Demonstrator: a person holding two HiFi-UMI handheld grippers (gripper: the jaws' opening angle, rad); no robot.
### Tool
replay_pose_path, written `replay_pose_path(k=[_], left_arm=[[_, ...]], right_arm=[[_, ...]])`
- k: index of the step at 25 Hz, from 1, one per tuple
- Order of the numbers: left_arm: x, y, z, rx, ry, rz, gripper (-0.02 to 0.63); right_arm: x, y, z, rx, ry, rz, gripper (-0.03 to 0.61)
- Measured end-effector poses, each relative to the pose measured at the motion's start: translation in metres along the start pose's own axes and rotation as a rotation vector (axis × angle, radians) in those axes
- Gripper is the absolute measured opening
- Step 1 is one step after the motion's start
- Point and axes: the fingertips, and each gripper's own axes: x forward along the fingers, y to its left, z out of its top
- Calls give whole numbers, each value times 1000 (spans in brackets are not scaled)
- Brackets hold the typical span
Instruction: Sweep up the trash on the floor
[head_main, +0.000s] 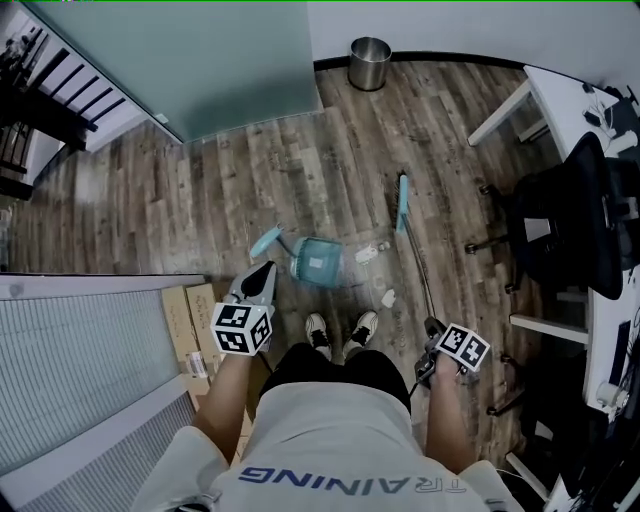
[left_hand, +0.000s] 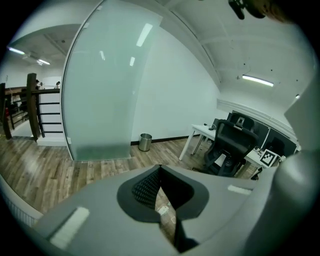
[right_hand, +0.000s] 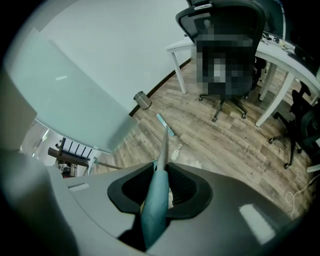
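Note:
A teal broom lies along the wood floor with its head (head_main: 402, 200) far from me. My right gripper (head_main: 433, 335) is shut on its teal handle grip (right_hand: 154, 207), and the metal shaft runs on to the broom head (right_hand: 165, 125). The teal dustpan (head_main: 316, 262) stands in front of my shoes, with its handle end (head_main: 267, 240) to its left. White scraps of trash (head_main: 367, 254) lie between dustpan and broom, and one more scrap (head_main: 388, 297) lies nearer to me. My left gripper (head_main: 265, 270) (left_hand: 160, 169) is shut and empty, its tip just short of the dustpan handle.
A metal bin (head_main: 370, 62) stands by the far wall. A black office chair (head_main: 570, 220) and a white desk (head_main: 585, 100) are on the right. Cardboard boxes (head_main: 190, 325) lie at my left, and a frosted glass partition (head_main: 200, 60) stands at the far left.

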Motion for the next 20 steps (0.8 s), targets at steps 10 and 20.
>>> replay_pose_path(k=[10, 20], left_arm=[[17, -17, -11, 26, 37, 65, 0], [53, 25, -18, 177, 149, 11, 80]], right_arm=[[22, -38, 18, -40, 53, -5, 107], [22, -9, -5, 27, 45, -59, 107]])
